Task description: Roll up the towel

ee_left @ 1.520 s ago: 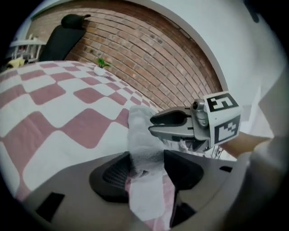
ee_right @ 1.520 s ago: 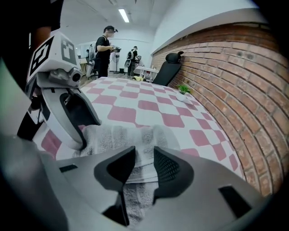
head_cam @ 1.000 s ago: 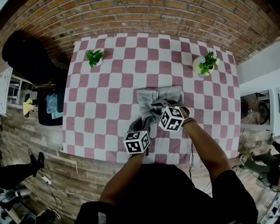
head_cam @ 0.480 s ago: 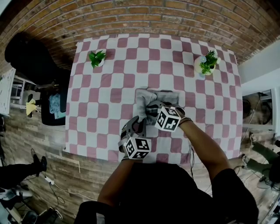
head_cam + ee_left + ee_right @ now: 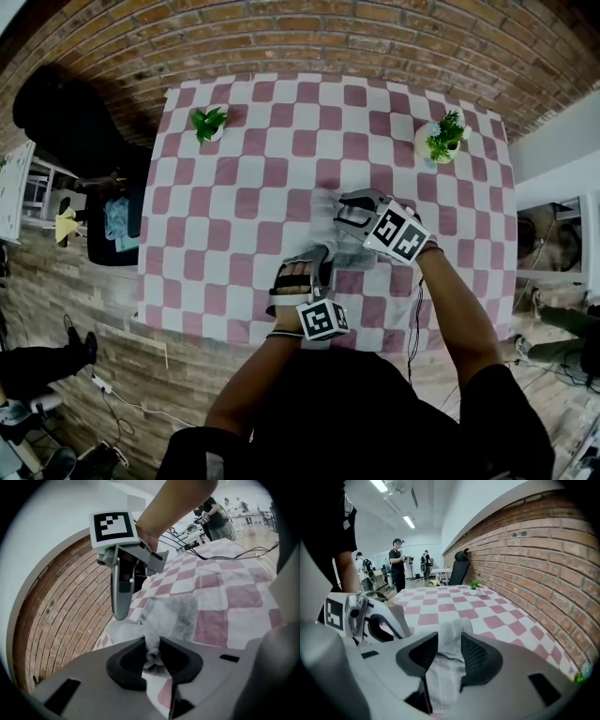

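The grey towel [image 5: 324,217] lies bunched in a short roll on the pink-and-white checked table [image 5: 244,178]. My left gripper [image 5: 311,262] is at the roll's near end, its jaws shut on a fold of towel [image 5: 173,618] that shows pinched between them [image 5: 152,652]. My right gripper [image 5: 341,217] hovers at the roll's right side. Its jaws [image 5: 450,644] have just been opening; they stand apart, and the towel [image 5: 444,679] shows in the gap between them without being pinched. Each gripper appears in the other's view: the right one [image 5: 120,612], the left one [image 5: 386,620].
Two small potted plants stand at the far corners, left [image 5: 204,123] and right [image 5: 441,137]. A brick wall runs along the table's far edge. A black chair [image 5: 56,112] and a stand with clutter [image 5: 111,220] sit off the left side. People [image 5: 398,569] stand in the background.
The left gripper has rolled about its axis, its marker cube swinging right. The right gripper has moved up and to the right. The towel is more tightly bunched.
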Available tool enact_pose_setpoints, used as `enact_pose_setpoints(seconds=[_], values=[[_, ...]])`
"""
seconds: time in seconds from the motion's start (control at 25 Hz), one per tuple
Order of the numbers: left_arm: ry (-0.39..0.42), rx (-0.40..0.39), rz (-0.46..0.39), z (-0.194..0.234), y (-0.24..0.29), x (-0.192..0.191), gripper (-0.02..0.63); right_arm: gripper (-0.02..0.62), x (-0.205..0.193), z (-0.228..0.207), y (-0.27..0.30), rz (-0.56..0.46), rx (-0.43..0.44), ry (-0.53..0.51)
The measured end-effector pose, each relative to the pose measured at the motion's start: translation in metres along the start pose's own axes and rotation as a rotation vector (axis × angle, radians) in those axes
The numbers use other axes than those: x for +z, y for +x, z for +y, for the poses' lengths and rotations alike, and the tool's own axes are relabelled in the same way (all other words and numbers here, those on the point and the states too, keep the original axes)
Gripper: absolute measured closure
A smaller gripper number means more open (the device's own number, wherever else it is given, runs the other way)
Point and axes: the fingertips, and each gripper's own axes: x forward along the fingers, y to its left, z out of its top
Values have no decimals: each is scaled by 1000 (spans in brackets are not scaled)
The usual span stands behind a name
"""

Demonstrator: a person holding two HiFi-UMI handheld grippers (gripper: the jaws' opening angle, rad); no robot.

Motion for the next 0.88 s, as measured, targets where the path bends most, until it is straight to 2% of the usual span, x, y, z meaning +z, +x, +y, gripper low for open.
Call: enact_pose_setpoints(seconds=[0.12, 0.32, 0.44, 0.52, 0.64, 0.72, 0.8, 0.84, 0.88], values=[[-12, -24, -11, -7, 4, 14, 520, 448, 7, 13, 4, -12, 37, -48], [22, -53, -28, -20, 10, 30, 511, 448, -10, 22, 12, 90, 33, -132], [22, -91, -51, -29, 10, 35, 503, 448, -29, 17, 12, 136, 24, -126], [-21, -129, -84, -34, 4, 39, 490, 448, -40, 17, 10, 155, 20, -108], [-171, -192, -121, -35, -13, 42, 460, 449, -53, 17, 9, 165, 16, -83], [-356, -216, -126, -26, -22, 38, 444, 449, -58, 16, 8, 169, 15, -74], [-579, -216, -121, -10, -24, 26, 390, 449, -63, 15, 7, 171, 14, -67], [-652, -194, -112, -2, -23, 17, 363, 449, -65, 15, 6, 171, 14, -64], [-690, -168, -102, 5, -20, 9, 359, 449, -67, 15, 5, 171, 14, -63]])
